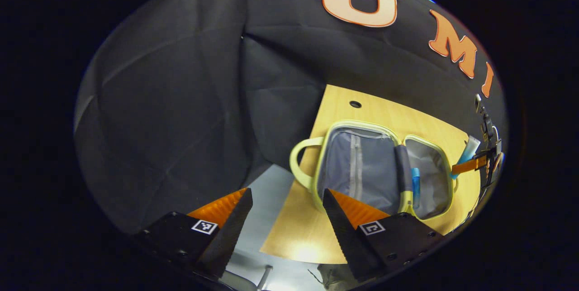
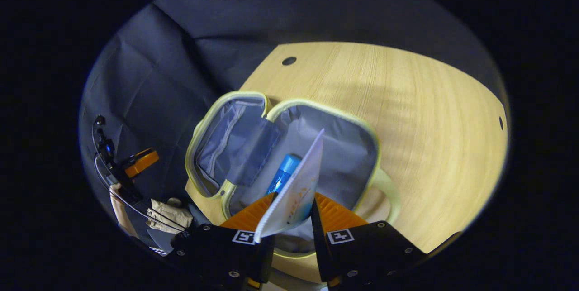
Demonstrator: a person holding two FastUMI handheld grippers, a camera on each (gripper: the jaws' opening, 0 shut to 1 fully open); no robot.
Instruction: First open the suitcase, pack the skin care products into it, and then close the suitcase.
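Note:
A pale green suitcase (image 1: 362,124) lies open on the wooden table (image 1: 362,110), both grey-lined halves facing up. Inside one half lies a blue tube (image 1: 415,187). My left gripper (image 1: 286,193) stands open in front of the case's handle, near the table's edge, with nothing between its fingers. In the right gripper view, my right gripper (image 2: 294,198) is shut on a white tube (image 2: 296,182) with a flat crimped end, held above the half of the suitcase (image 2: 325,106) where the blue tube (image 2: 282,173) rests. In the left gripper view, the right gripper (image 1: 479,163) and its white tube (image 1: 470,146) show beyond the case.
The table (image 2: 407,101) spreads bare to the right of the case, with small round holes in its top. The left gripper (image 2: 135,162) and a gloved hand (image 2: 165,216) sit off the table's left edge. Black cloth walls stand behind.

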